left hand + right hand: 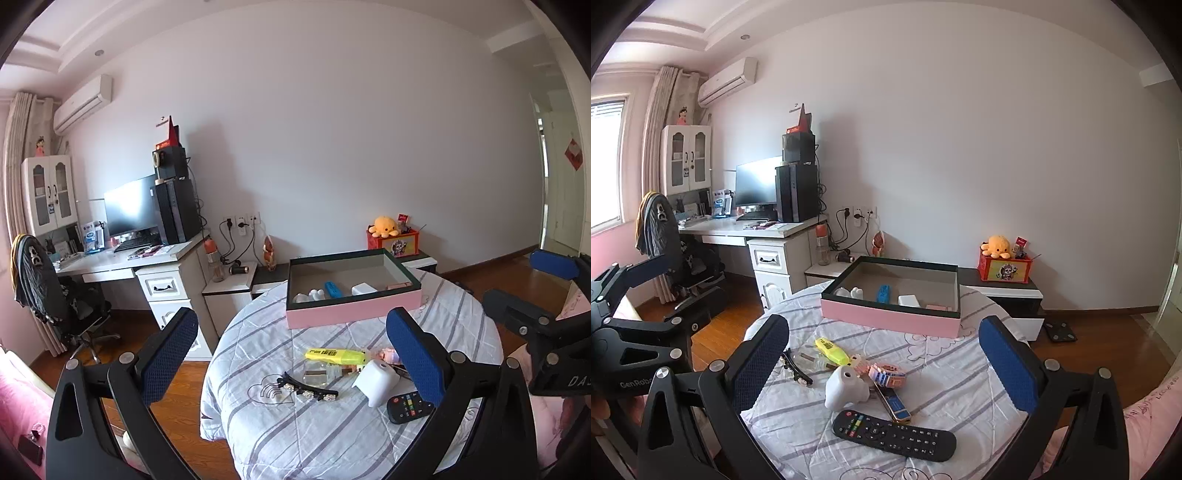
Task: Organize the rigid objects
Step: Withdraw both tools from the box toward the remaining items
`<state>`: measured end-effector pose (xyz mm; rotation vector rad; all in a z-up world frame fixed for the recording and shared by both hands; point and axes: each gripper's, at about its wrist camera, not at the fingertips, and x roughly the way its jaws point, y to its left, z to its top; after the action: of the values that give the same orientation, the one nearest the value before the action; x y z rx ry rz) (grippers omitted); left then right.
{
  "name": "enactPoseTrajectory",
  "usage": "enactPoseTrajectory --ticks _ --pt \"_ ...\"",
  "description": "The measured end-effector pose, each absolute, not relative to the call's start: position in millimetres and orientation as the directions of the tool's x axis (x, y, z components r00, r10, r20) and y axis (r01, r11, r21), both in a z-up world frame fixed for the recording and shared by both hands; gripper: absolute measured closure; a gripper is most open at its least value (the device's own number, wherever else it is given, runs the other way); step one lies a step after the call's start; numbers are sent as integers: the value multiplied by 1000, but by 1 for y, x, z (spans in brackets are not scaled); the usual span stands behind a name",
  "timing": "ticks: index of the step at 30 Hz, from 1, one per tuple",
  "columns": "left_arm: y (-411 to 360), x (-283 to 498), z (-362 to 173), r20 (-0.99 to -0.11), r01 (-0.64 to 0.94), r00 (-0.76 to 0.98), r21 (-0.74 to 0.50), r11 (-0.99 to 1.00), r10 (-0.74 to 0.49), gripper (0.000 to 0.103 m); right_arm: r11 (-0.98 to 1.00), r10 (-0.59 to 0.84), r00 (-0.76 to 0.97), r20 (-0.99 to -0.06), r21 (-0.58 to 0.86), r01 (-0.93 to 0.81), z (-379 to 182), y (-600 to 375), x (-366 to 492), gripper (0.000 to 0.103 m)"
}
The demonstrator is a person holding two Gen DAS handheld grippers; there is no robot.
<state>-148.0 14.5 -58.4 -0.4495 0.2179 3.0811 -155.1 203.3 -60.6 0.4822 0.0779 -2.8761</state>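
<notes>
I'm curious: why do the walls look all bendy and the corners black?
Left wrist view: the fisheye lens bows the white wall and blackens the corners. Right wrist view: same curving, plus bright daylight from the window at left; the remote stays sharp.

Box (890, 319) is set at the far side of the worktop (960, 398). Before it, a highlighter (832, 350) and hair clip (796, 368) are laid left, a remote (894, 435) nearest, a block toy (886, 376) between.
</notes>
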Motion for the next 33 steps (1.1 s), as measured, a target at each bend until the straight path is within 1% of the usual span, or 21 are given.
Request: enactPoseTrajectory --ticks 5,7,11,16,21,25,33 --pt "6 -152 -67 -308 -27 -951 135 -990 -16 0 -978 -193 -920 -341 -7 207 -67 211 -157 0" --pt "4 -156 -72 -323 -21 -946 137 -990 -25 0 -980 -185 -914 -360 -5 200 -73 213 -161 0" --pt "-1 -168 -89 -374 -21 -927 142 -990 -34 0 -981 -176 -900 -399 -3 193 -87 215 -172 0" --pt "-1 -188 -119 -467 -67 -884 121 -990 2 0 -983 -163 -861 -482 1 186 -115 216 -193 0" --pt "21 -209 -149 -542 -136 -839 127 -983 46 0 -986 -146 -823 -550 12 167 -145 227 -212 0" --pt "43 -224 -163 -572 -182 -816 121 -976 82 0 -989 -134 -801 -584 23 149 -162 239 -222 0" --pt "78 -257 -192 -640 -241 -761 131 -962 104 0 -991 -126 -758 -640 56 119 -191 265 -241 0"
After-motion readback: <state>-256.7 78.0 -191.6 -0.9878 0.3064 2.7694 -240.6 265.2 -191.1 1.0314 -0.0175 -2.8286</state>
